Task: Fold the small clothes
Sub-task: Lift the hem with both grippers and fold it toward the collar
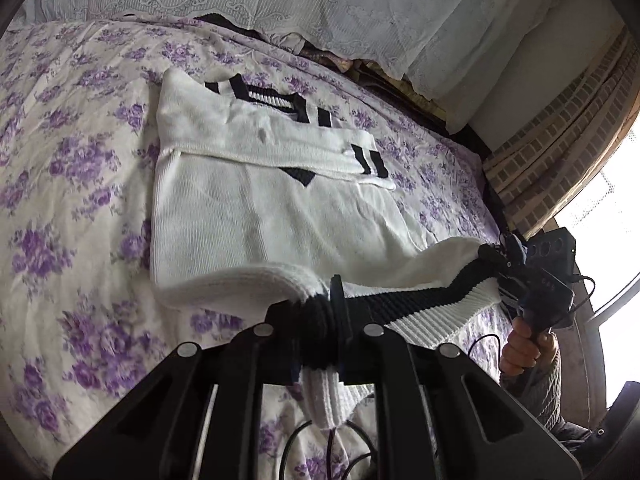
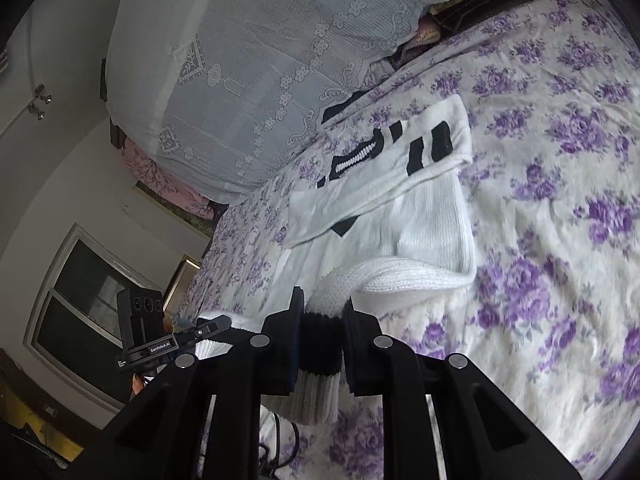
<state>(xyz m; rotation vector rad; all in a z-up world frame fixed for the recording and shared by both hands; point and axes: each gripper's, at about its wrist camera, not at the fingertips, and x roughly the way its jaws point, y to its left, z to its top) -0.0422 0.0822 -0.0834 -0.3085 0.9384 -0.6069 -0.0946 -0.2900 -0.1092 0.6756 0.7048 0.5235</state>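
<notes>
A white knit sweater point(image 1: 256, 196) with black stripes lies on the flowered bedspread point(image 1: 72, 200), its sleeves folded across the chest. My left gripper point(image 1: 320, 312) is shut on one corner of the sweater's ribbed black-and-white hem, lifted off the bed. My right gripper point(image 2: 322, 320) is shut on the other hem corner of the sweater point(image 2: 424, 216). The hem hangs stretched between both grippers, above the sweater's body. In the left wrist view, the right gripper point(image 1: 500, 258) shows at the far right, held by a hand point(image 1: 528, 348).
A white lace cover point(image 1: 360, 4) drapes over pillows at the head of the bed. A bright window point(image 1: 608, 216) stands to the right. In the right wrist view, a lace cover point(image 2: 260, 68), a wall and a dark window point(image 2: 88, 292) are visible on the left.
</notes>
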